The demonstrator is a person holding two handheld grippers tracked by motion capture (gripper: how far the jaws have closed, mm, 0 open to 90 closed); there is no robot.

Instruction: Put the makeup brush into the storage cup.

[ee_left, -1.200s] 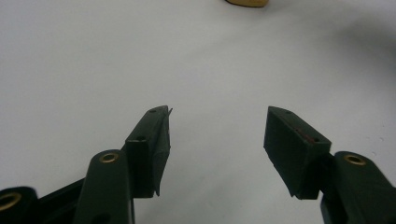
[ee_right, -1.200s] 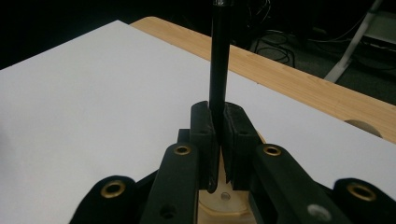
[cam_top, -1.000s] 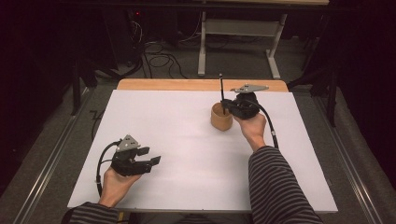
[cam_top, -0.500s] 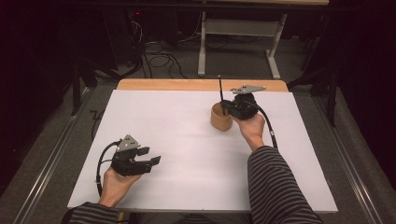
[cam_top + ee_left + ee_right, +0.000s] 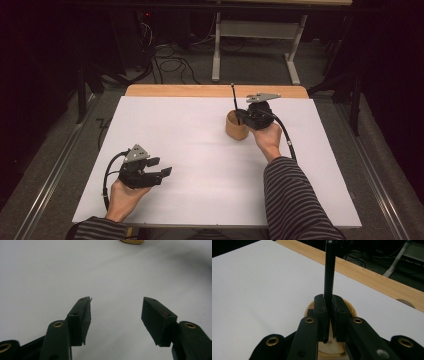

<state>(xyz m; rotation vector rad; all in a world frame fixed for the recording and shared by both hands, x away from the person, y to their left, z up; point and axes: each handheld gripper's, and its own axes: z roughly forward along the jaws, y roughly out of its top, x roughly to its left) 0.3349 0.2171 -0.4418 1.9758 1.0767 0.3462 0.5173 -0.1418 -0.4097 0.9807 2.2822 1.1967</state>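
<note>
Jaws of the right gripper (image 5: 329, 315) pinch a slim black pen (image 5: 329, 270), upright, its lower tip directly over the round tan wooden cup (image 5: 236, 126) at the white counter's (image 5: 190, 130) far right. Left gripper (image 5: 161, 173) rests near-left, jaws spread, empty.

Two black grippers, left (image 5: 161, 173) and right (image 5: 242, 117), each with a grey triangular plate, a black cable and brass-ringed screw holes. Both sleeves (image 5: 295, 200) are dark with grey stripes.
</note>
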